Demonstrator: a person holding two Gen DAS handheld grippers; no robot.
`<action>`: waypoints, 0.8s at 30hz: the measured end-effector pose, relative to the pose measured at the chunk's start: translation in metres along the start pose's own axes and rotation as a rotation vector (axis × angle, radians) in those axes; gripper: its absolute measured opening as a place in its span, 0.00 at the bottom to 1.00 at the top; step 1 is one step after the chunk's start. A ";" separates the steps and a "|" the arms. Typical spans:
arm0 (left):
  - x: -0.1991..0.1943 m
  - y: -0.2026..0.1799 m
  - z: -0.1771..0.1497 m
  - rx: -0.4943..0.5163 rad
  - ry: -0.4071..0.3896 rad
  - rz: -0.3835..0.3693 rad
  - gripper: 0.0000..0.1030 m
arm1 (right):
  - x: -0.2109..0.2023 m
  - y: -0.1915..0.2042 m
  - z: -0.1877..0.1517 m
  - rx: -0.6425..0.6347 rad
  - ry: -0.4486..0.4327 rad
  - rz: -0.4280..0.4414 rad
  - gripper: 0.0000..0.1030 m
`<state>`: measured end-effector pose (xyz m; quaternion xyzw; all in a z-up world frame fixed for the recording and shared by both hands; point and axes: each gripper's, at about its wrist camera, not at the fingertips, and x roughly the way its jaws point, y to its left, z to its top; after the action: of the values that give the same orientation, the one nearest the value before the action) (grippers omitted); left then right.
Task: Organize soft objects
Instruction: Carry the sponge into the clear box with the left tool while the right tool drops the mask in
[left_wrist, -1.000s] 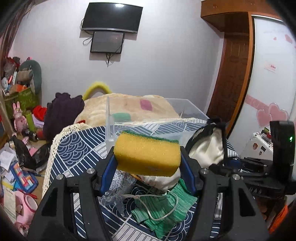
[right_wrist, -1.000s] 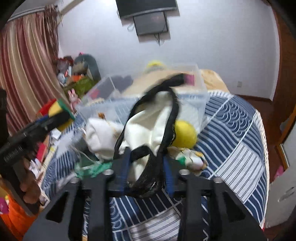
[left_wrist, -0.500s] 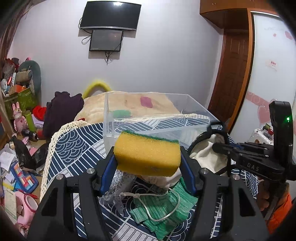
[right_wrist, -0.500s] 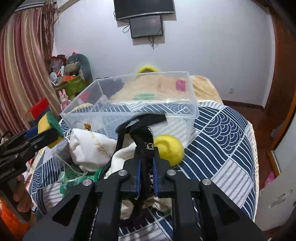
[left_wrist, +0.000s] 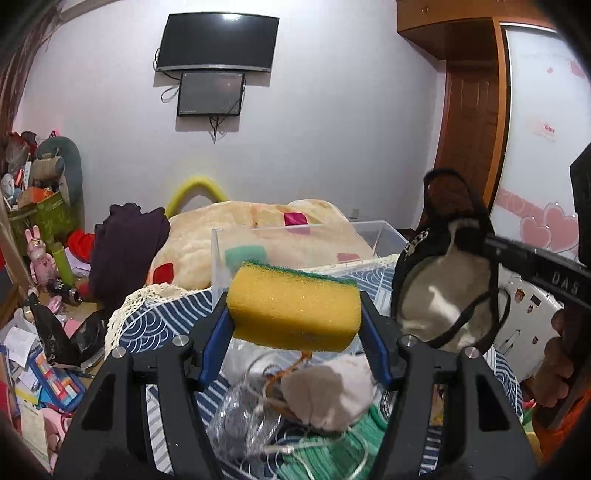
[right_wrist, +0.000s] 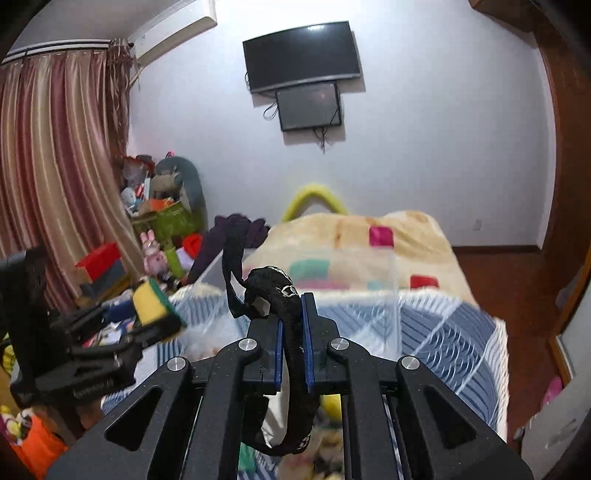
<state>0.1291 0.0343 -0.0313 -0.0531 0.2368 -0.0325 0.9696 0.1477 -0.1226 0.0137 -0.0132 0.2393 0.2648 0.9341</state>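
Note:
My left gripper (left_wrist: 295, 314) is shut on a yellow sponge (left_wrist: 293, 308) with a green scrub top, held above the table. My right gripper (right_wrist: 291, 328) is shut on the black strap (right_wrist: 282, 295) of a cream cloth bag (left_wrist: 439, 291), which hangs in the air to the right in the left wrist view. In the right wrist view the bag's cream body (right_wrist: 273, 417) hangs below the jaws, and the sponge (right_wrist: 151, 302) shows at the left. A clear plastic bin (left_wrist: 295, 243) stands behind the sponge on the blue patterned tablecloth (left_wrist: 162, 325).
Under the sponge lie a white pouch (left_wrist: 328, 395), a green knitted cloth (left_wrist: 328, 458), clear wrap (left_wrist: 240, 413) and a white cord. A yellow ball (right_wrist: 330, 404) lies below the right gripper. A bed with a cream blanket (right_wrist: 351, 236) is behind; clutter (left_wrist: 33, 350) fills the floor at left.
The right gripper shut on the bag's black strap and lifted the bag off the table. The left gripper rose slightly with the sponge still in it.

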 end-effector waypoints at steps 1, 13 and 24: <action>0.005 0.001 0.003 -0.004 0.008 0.001 0.61 | 0.003 -0.002 0.005 0.002 -0.011 -0.009 0.08; 0.077 0.014 0.018 -0.018 0.156 0.032 0.61 | 0.045 -0.008 0.033 0.032 -0.038 -0.093 0.08; 0.094 0.000 0.007 0.046 0.204 0.055 0.65 | 0.089 -0.023 -0.005 0.003 0.185 -0.130 0.12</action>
<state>0.2157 0.0267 -0.0684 -0.0206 0.3349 -0.0164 0.9419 0.2231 -0.0994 -0.0339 -0.0516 0.3235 0.2010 0.9232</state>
